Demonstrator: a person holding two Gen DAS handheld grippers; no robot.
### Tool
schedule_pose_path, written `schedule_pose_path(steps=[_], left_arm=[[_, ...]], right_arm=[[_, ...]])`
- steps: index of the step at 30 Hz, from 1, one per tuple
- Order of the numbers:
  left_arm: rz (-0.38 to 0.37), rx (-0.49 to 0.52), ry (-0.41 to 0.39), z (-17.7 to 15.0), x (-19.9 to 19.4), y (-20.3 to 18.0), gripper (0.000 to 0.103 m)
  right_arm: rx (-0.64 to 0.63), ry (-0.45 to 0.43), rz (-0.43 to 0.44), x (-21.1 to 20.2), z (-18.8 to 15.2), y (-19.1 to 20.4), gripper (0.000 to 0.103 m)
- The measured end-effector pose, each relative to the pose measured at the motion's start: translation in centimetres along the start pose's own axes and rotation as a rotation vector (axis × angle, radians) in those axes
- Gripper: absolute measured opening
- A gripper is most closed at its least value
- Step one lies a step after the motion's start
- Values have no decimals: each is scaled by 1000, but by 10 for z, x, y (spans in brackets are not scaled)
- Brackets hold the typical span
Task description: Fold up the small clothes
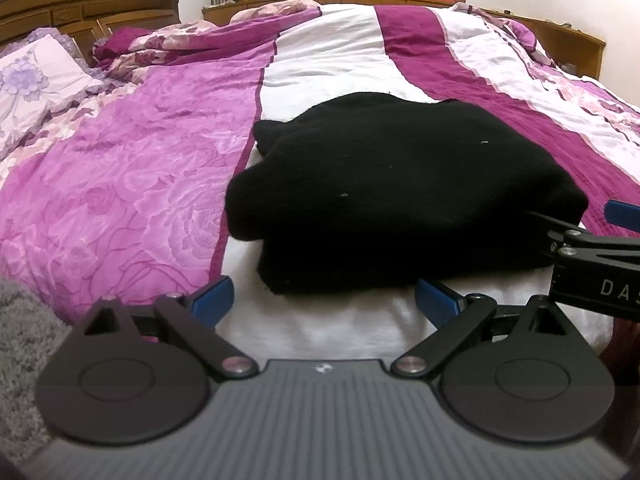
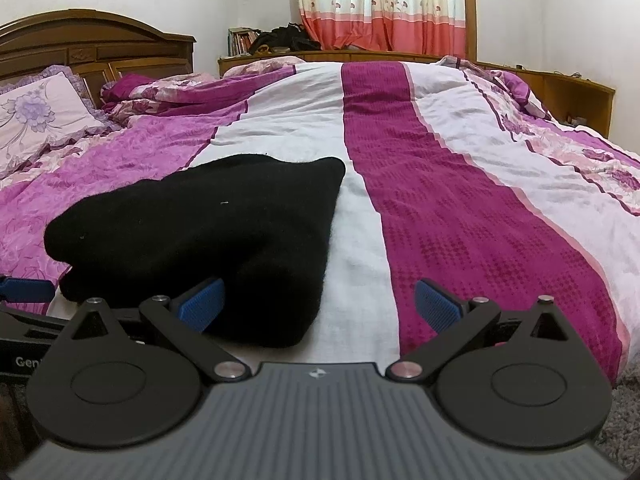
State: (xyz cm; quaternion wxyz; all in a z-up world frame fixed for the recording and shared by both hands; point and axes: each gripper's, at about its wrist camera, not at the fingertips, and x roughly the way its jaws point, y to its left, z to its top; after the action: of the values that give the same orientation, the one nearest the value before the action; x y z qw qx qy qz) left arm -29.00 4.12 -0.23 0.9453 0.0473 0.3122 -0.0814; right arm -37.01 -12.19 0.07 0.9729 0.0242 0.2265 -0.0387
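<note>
A folded black knitted garment (image 1: 400, 196) lies near the front edge of a bed, on the white stripe of a quilted bedspread (image 1: 132, 184) banded in pink floral, white and magenta.

The left wrist view shows the left gripper (image 1: 325, 303), its 2 blue-padded fingers spread wide and empty just short of the garment's near edge. It also shows the right gripper (image 1: 592, 240) from the side at the garment's right corner, 1 blue pad poking out beyond the fabric. That side view does not show whether anything is pinched.

The right wrist view settles it: the right gripper (image 2: 320, 306) is wide open and holds nothing, its left finger pad (image 2: 202, 304) lying against the garment's near right corner, its right pad over bare white bedspread. The left gripper's blue pad (image 2: 26, 290) appears at the left edge, beside the garment's near left corner.

Around the bed: a lilac flowered pillow (image 1: 36, 80) against a dark carved wooden headboard (image 2: 92, 44), a pink and cream curtain (image 2: 384, 4) on the far wall, and a row of books (image 2: 242, 40) beside a dark heap on a wooden ledge. A grey shaggy rug (image 1: 20, 320) shows by the bed's lower left.
</note>
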Motion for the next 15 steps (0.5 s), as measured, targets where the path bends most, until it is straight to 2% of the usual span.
schedule_pose_path(steps=[10,15], left_arm=[[27,-20,7,0,3,1,99],[24,-28,7,0,2,2,99]], right_arm=[[-3,17,13,0,1,3,103],[-36,-8,37,-8,0,8,103]])
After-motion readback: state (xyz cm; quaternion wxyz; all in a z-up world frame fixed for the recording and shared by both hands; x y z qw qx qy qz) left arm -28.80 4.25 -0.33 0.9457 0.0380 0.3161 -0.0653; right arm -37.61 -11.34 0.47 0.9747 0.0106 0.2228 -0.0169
